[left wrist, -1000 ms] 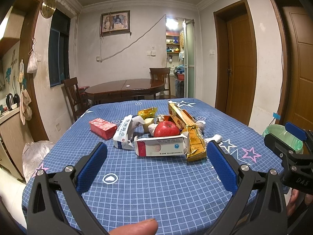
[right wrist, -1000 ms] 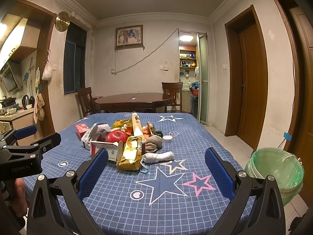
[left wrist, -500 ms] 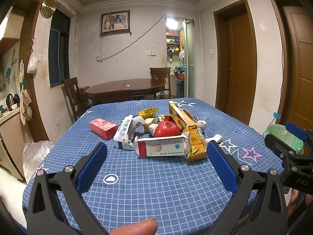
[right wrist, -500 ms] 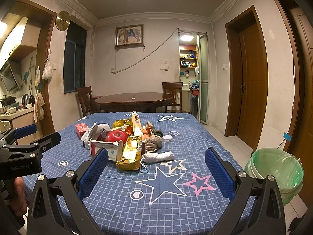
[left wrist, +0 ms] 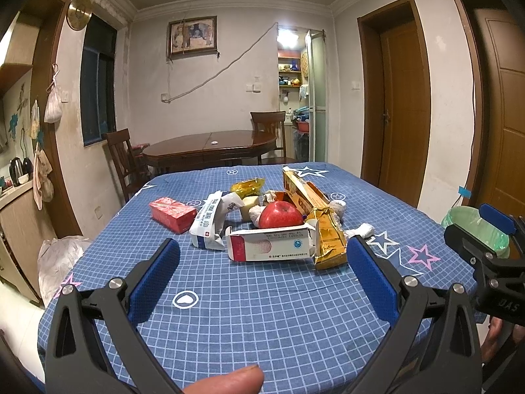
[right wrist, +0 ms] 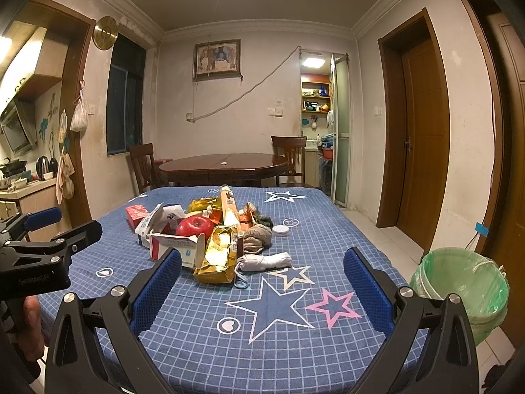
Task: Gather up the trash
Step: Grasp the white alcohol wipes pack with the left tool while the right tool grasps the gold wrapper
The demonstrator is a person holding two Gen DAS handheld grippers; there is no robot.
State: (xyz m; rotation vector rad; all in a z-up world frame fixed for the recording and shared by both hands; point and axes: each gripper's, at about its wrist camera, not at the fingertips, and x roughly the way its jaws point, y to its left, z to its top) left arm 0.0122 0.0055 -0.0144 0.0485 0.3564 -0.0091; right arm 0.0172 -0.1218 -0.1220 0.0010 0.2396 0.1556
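Beyond my blue tablecloth (right wrist: 183,335): one dark wooden dining table (right wrist: 223,165), a chair (right wrist: 141,164) at its left, another chair (right wrist: 290,151) behind. Above that table, one framed picture (right wrist: 216,59).

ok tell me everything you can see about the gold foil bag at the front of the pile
The gold foil bag is a crinkled, shiny metallic pouch, flattened and apparently empty, with a folded end toward the camera. It lies on the blue checked tablecloth at the near edge of the pile. Its left side meets the opened white carton, the red apple sits just behind, and a rolled white item lies against its right side. Neither gripper touches it.
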